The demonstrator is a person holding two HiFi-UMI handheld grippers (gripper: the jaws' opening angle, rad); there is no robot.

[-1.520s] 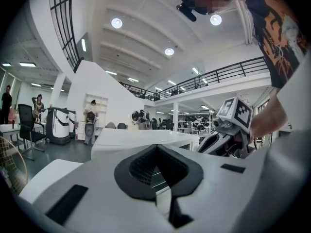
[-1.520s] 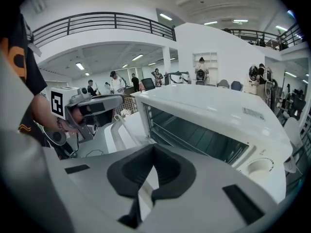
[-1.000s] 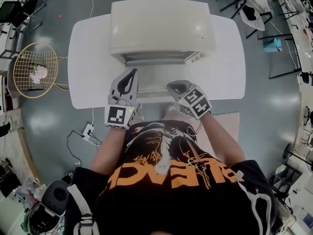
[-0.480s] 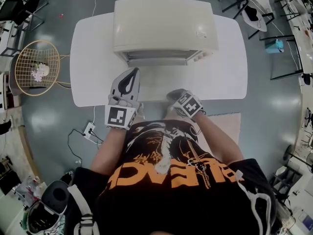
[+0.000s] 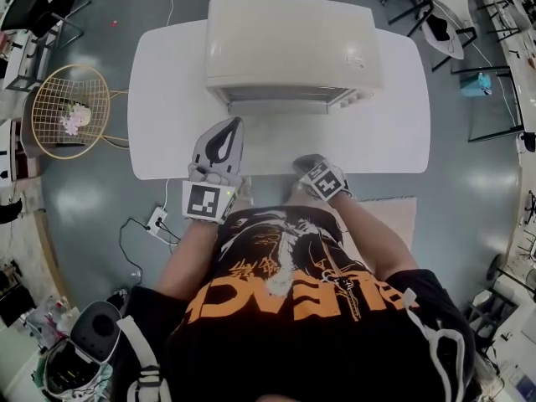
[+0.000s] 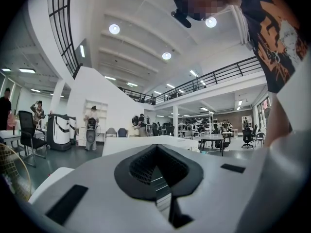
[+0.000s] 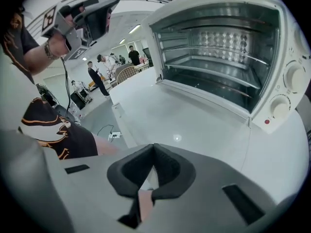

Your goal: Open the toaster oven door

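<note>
At the near edge of the surface (image 5: 167, 99), the right tool (image 5: 305, 162), clenched empty like the left tool (image 5: 232, 126), has sunk back from the toaster oven (image 5: 293, 40), which stands open mid-surface, so the task seems done.

Overhead head view; right gripper view facing oven (image 7: 218, 57)

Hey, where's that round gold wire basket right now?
In the head view, the wire basket stands on the floor at the left. It is beside the left end of the white table, further left than the left gripper.
</note>
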